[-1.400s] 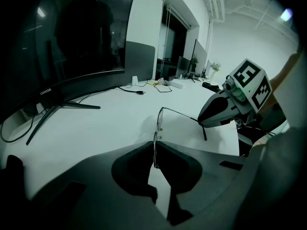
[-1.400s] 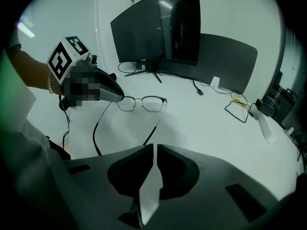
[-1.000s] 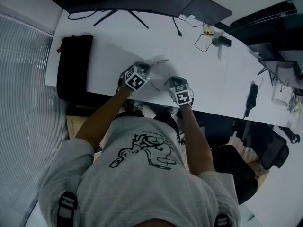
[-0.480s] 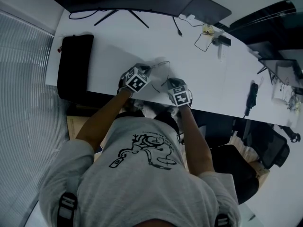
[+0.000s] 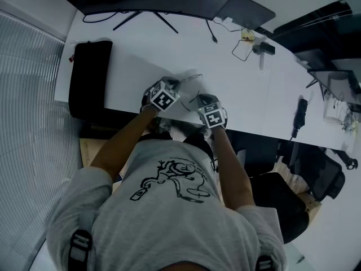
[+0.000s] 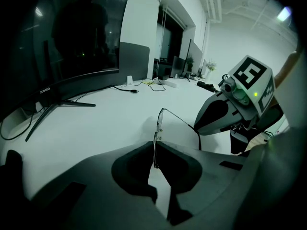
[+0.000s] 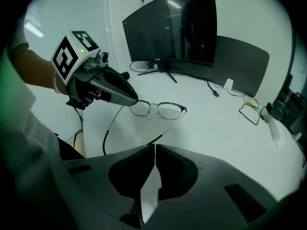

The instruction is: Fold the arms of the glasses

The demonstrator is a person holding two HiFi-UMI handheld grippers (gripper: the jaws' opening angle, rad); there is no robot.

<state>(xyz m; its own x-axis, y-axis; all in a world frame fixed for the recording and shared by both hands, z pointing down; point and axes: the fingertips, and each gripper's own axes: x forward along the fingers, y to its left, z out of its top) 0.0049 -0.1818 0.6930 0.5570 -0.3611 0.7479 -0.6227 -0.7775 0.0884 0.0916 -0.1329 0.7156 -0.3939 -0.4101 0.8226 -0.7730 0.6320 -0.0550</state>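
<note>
Left gripper [image 6: 154, 145]: closed on the lens rim at one end of the glasses [image 7: 168, 111].
Right gripper [image 7: 154, 146]: jaws together, nothing seen between them.
Glasses: over the white bench [image 7: 216, 128] near its front edge, between the two grippers, both arms unfolded.
Far arm: its tip lies just at the right gripper's jaw tips; contact cannot be told.
Monitor [image 7: 177, 28]: at the back of the bench.

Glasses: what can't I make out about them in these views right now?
Head view: glasses too small for hinges; left gripper and right gripper cover the arm ends.
Left gripper view: second arm unseen; rim's bottom sunk between the jaws.
Right gripper view: left gripper hides one hinge; arm tip meets the right jaws' edge, contact unclear.
</note>
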